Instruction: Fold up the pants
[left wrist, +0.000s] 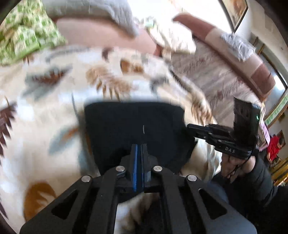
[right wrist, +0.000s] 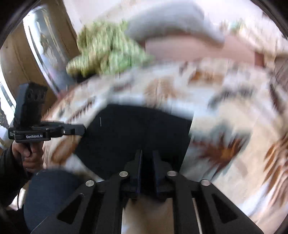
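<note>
Pants (left wrist: 135, 124), black and folded, lie on a leaf-print blanket (left wrist: 45, 111); left gripper (left wrist: 140, 149) fully closed, right gripper (right wrist: 146, 156) narrowly parted, both at their near edge.

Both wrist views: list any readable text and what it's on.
"DAS" on the side of the right claw body, seen from the left wrist.
"GenRobot.AI" on the side of the left claw body, seen from the right wrist.
Framed wall pictures: too blurred to read.
</note>
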`<state>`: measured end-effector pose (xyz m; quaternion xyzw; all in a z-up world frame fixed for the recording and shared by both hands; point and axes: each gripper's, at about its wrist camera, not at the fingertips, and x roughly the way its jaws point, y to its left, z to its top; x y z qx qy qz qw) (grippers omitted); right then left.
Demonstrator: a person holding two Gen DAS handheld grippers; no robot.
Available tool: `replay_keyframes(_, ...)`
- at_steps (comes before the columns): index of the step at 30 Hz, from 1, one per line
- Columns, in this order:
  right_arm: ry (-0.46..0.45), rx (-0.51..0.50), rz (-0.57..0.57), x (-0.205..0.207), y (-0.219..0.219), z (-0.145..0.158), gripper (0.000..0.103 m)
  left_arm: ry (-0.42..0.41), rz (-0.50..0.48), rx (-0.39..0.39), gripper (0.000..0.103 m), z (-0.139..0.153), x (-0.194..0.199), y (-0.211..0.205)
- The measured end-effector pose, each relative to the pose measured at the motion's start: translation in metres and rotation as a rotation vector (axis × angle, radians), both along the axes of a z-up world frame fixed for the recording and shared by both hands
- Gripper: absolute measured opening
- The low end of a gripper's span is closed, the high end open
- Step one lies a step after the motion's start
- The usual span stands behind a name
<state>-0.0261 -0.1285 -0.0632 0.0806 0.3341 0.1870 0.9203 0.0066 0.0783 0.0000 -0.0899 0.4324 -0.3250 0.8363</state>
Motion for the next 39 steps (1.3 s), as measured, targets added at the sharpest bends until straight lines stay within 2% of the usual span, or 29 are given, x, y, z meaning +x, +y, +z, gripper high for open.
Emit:
replay_keyframes(1, -0.068, 0.01, -0.044, 0.005, -0.004, 0.01, 0.019, 0.002, 0.027, -0.007, 0.001, 0.003, 0.008, 0.002)
replay_keyframes(2, -0.098, 0.025, -0.074, 0.011, -0.006, 0.015, 0.019, 0.012, 0.073, -0.015, 0.001, 0.004, 0.022, 0.004)
replay_keyframes(4, -0.088, 0.031, -0.101, 0.033, -0.005, 0.009, 0.019, 0.043, 0.138, -0.031, 0.001, -0.003, 0.046, 0.004)
replay_keyframes(6, 0.02, -0.02, -0.106, 0.058, 0.001, -0.013, 0.019, 0.129, 0.168, -0.008, 0.001, -0.026, 0.066, 0.001)
replay_keyframes(7, 0.134, -0.059, -0.113, 0.073, 0.005, -0.038, 0.018, 0.204, 0.167, 0.004, 0.001, -0.049, 0.076, -0.005)
replay_keyframes(9, 0.105, -0.01, -0.14, 0.071, -0.001, -0.042, 0.018, 0.193, 0.19, -0.009, 0.002, -0.058, 0.076, -0.005)
replay_keyframes(12, 0.105, -0.026, -0.139, 0.068, -0.001, -0.036, 0.019, 0.202, 0.194, -0.082, 0.001, -0.057, 0.071, 0.006)
replay_keyframes(15, 0.09, 0.009, -0.157, 0.063, -0.005, -0.037, 0.021, 0.17, 0.192, -0.189, 0.001, -0.062, 0.065, 0.02)
replay_keyframes(20, 0.086, 0.039, -0.163, 0.063, -0.005, -0.037, 0.023, 0.145, 0.208, -0.415, 0.001, -0.088, 0.055, 0.041)
replay_keyframes(23, 0.081, 0.046, -0.159, 0.061, -0.006, -0.039, 0.024, 0.164, 0.201, -0.493, 0.001, -0.092, 0.062, 0.046)
replay_keyframes(28, 0.075, 0.036, -0.148, 0.062, -0.005, -0.039, 0.025, 0.168, 0.19, -0.545, 0.001, -0.094, 0.064, 0.048)
replay_keyframes(39, 0.086, 0.049, -0.146, 0.064, -0.005, -0.038, 0.026, 0.167, 0.187, -0.564, 0.001, -0.096, 0.061, 0.049)
